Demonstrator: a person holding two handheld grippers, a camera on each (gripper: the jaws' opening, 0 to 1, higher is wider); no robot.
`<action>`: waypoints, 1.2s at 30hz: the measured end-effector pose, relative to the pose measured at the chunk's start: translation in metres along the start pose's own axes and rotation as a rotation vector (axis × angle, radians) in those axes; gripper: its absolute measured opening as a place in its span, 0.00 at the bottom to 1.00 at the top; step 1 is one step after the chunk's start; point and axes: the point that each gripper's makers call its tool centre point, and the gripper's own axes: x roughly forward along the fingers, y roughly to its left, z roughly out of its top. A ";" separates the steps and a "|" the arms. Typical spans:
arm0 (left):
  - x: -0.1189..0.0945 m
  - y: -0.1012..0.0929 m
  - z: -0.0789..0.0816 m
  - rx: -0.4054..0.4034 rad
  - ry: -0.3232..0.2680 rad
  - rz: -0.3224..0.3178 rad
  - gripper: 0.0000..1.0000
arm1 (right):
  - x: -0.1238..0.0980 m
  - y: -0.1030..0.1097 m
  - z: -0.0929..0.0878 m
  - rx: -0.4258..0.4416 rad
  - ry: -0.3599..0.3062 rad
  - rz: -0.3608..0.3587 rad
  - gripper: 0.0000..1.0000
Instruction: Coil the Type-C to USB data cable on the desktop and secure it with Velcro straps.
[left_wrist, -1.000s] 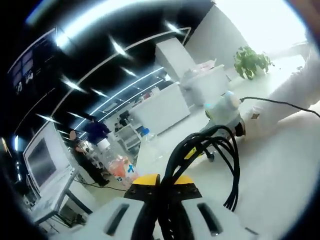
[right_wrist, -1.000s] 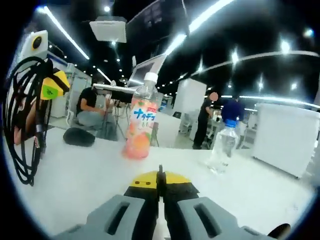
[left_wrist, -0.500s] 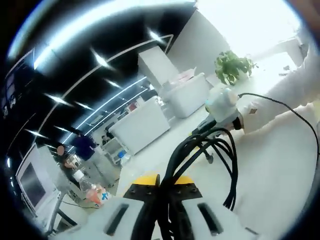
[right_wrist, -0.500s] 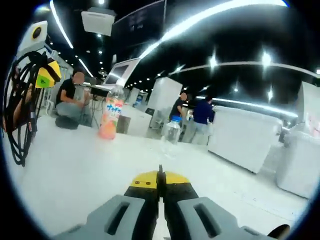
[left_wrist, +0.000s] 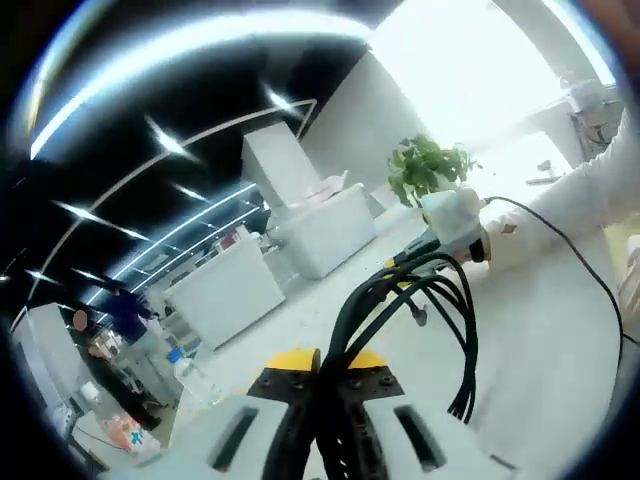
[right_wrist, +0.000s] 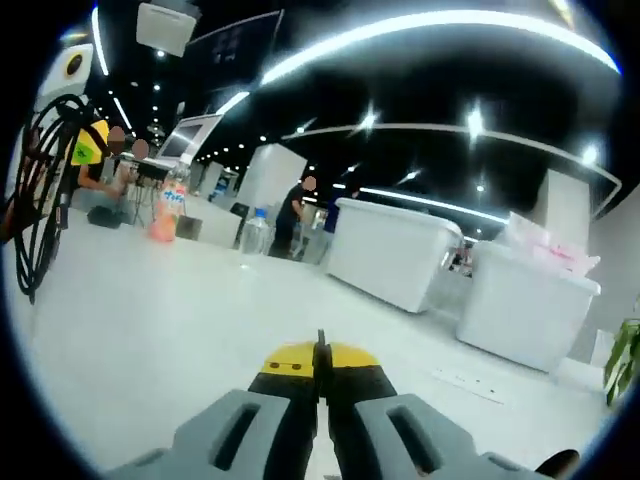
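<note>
Several loops of the black data cable (left_wrist: 420, 330) are gathered into a coil and pinched where they cross between my left gripper (left_wrist: 320, 372) jaws, held up off the white desktop (left_wrist: 560, 350). Loose ends hang down to the right of the pinch. In the right gripper view the same coil (right_wrist: 40, 190) shows at the far left edge, hanging from the other gripper's yellow tip.

Right gripper (right_wrist: 320, 362): jaws pressed together on nothing, pointing out over the desktop (right_wrist: 150, 330) away from the coil.

Beyond the coil in the left gripper view: the other gripper's pale body (left_wrist: 452, 215) with a person's white sleeve (left_wrist: 570, 200) behind it, then a potted plant (left_wrist: 425, 170) and white bins (left_wrist: 320, 225). Far from the coil in the right gripper view sit an orange drink bottle (right_wrist: 165, 212) and a clear water bottle (right_wrist: 254, 230).

No Velcro strap that I can pick out. Step in hand, as I judge it: keep the coil bundled while fetching a strap. Doing it well means a firm left pinch at the crossing so no loop slips, and the right jaws spread before reaching.
</note>
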 end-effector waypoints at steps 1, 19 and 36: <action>0.004 -0.005 0.002 -0.001 -0.007 -0.008 0.06 | -0.005 -0.006 -0.004 -0.011 0.010 -0.010 0.02; 0.052 -0.052 0.009 -0.107 -0.075 -0.155 0.06 | -0.080 0.013 -0.035 -0.063 0.030 0.224 0.02; 0.052 -0.035 0.077 -0.240 -0.264 -0.215 0.07 | -0.114 0.064 -0.020 0.165 0.019 0.467 0.21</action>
